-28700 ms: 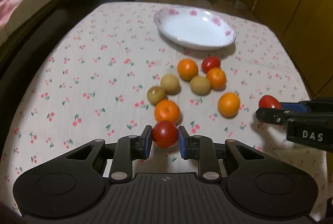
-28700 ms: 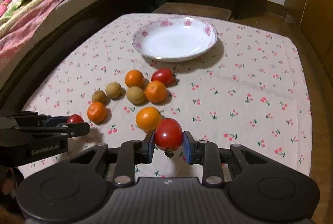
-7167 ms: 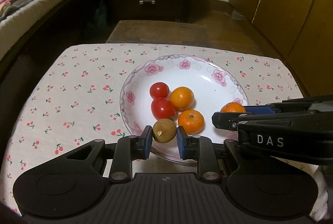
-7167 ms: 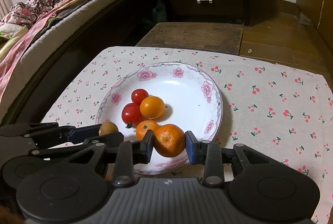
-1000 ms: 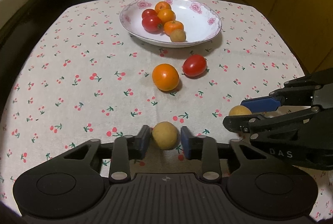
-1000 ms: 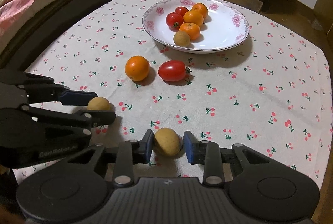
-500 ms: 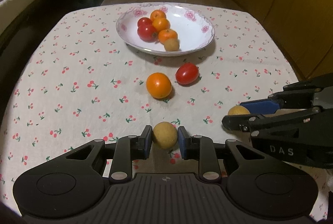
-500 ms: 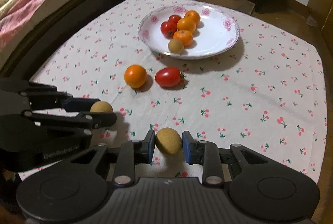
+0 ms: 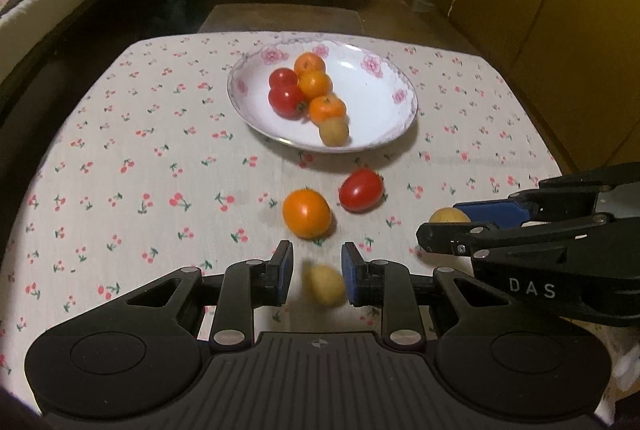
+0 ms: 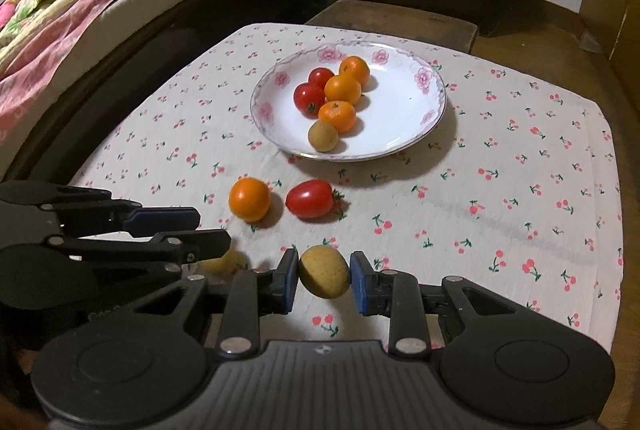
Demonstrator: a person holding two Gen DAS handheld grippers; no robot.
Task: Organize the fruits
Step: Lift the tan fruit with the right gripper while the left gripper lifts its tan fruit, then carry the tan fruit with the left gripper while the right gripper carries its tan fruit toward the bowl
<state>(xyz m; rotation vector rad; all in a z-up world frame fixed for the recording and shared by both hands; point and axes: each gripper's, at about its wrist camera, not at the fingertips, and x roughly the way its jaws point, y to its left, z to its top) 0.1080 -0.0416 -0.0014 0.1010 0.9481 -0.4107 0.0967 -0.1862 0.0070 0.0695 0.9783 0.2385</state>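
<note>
Left hand-held gripper (image 9: 314, 276) gapes open; right hand-held gripper (image 10: 324, 276) is clamped.

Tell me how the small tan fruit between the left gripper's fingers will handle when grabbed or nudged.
The tan fruit looks round and smooth, so it will probably roll on the flat tablecloth if nudged. It sits loose between the left gripper's open fingers, nearer one pad, so an off-centre squeeze may squirt it sideways. Being small, it is likely light.
</note>
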